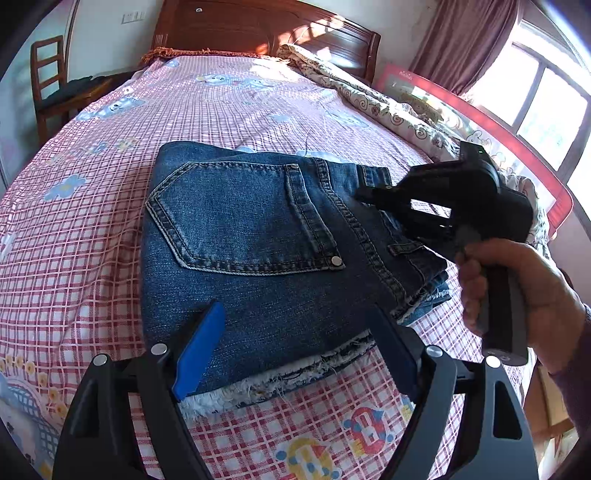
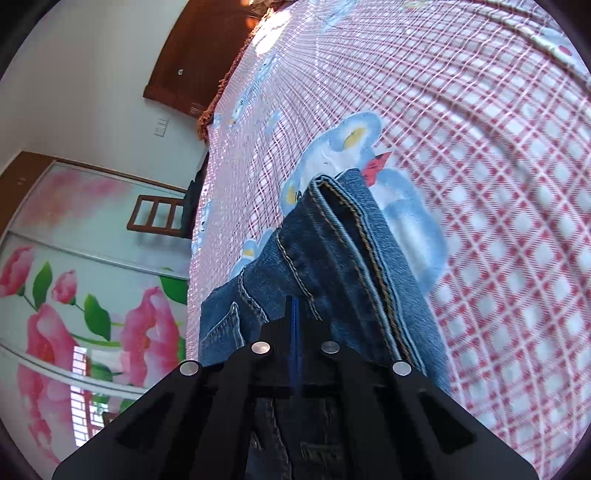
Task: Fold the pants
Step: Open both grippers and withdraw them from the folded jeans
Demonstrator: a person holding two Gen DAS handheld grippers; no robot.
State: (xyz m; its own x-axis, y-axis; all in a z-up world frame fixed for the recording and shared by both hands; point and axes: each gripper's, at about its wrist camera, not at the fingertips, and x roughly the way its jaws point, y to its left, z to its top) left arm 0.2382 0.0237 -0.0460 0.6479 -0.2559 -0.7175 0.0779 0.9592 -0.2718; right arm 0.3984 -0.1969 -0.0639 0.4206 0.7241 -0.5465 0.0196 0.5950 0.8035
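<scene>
Blue jeans (image 1: 251, 236) lie folded into a thick rectangle on the bed, back pocket up and frayed hems toward me. My left gripper (image 1: 295, 317) is open, its blue-padded fingers (image 1: 199, 347) standing on either side of the near frayed edge without pressing it. My right gripper (image 1: 364, 194), held by a hand (image 1: 535, 295), is shut, its tip down on the waistband at the right of the stack. In the right wrist view the jeans (image 2: 332, 251) run ahead under the shut right gripper (image 2: 293, 306), and no cloth shows between its pads.
The pink checked bedsheet (image 1: 221, 103) spreads all around. A patterned quilt (image 1: 369, 96) lies along the far right side beside a red bed rail (image 1: 480, 110). A wooden headboard (image 1: 258, 26) and chair (image 1: 48, 85) stand beyond. A flowered wardrobe (image 2: 74, 295) is at the side.
</scene>
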